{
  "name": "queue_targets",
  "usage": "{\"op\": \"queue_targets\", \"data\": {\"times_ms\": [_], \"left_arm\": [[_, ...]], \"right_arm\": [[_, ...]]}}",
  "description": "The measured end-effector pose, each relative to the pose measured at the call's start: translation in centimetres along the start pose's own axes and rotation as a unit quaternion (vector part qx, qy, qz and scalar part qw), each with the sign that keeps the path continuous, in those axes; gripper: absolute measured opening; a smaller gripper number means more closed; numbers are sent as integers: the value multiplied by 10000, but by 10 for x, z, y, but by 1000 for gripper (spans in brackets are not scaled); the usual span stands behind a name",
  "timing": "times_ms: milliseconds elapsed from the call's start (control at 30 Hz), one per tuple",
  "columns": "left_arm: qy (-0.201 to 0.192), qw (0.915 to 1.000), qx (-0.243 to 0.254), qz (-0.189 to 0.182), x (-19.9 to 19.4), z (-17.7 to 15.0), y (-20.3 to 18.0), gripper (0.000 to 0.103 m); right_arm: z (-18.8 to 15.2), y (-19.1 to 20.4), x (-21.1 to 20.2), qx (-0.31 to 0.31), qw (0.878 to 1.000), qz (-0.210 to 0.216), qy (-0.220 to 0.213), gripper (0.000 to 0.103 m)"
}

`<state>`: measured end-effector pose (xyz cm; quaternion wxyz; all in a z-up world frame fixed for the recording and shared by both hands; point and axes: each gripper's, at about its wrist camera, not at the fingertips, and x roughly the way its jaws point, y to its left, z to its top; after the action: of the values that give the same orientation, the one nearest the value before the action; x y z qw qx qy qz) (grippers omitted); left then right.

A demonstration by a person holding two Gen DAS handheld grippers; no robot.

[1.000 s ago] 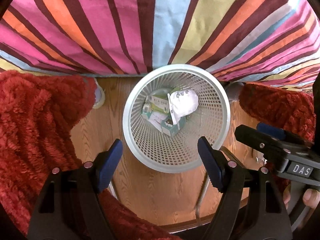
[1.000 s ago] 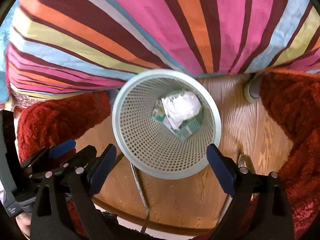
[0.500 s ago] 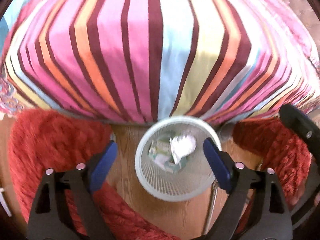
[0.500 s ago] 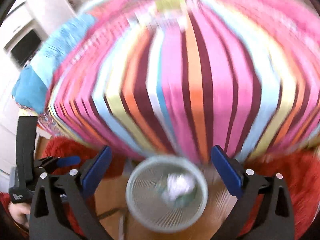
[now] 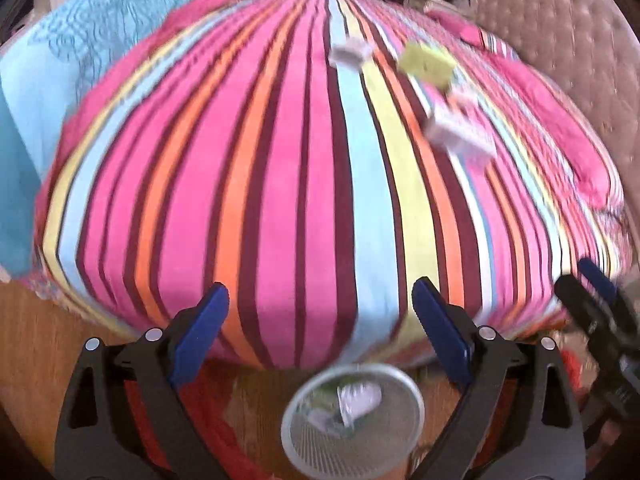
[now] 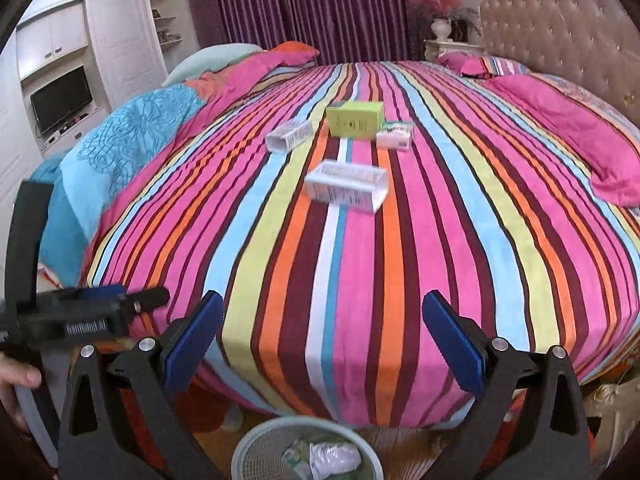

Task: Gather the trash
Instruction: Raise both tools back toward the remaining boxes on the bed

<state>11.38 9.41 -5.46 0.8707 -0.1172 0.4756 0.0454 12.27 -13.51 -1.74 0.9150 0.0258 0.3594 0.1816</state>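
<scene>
The right wrist view is sharp and takes in the room: a purple curtain (image 6: 320, 8), a tufted headboard (image 6: 560, 28), white cupboards with a dark screen (image 6: 62, 98), and four small cardboard boxes on the striped bedspread (image 6: 360, 280), a lime-green box (image 6: 354, 120) flanked by a white box (image 6: 289, 136) and a green-and-white box (image 6: 394, 135), with a longer white box (image 6: 346, 186) nearer. The left wrist view blurs those boxes but shows the whole round rim of the white mesh bin (image 5: 352, 420) on the wood floor (image 5: 28, 340) at the bed's foot, crumpled paper (image 5: 356, 398) and cartons inside. The left gripper (image 5: 320, 332) has just been spreading its jaws and is released, nothing between the blue pads; the right gripper (image 6: 322, 340) likewise stands wide and empty.
</scene>
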Motion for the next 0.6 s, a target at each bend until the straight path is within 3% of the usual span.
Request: {"op": "queue_targets", "data": {"times_ms": [200, 600], "left_arm": [[-180, 9998, -76, -69, 10, 45, 4, 90], [-198, 9992, 298, -174, 61, 123, -1, 90]], "right_arm": [[16, 0, 20, 121, 9999, -99, 61, 95], [38, 3, 58, 259, 9991, -311, 153, 95]]}}
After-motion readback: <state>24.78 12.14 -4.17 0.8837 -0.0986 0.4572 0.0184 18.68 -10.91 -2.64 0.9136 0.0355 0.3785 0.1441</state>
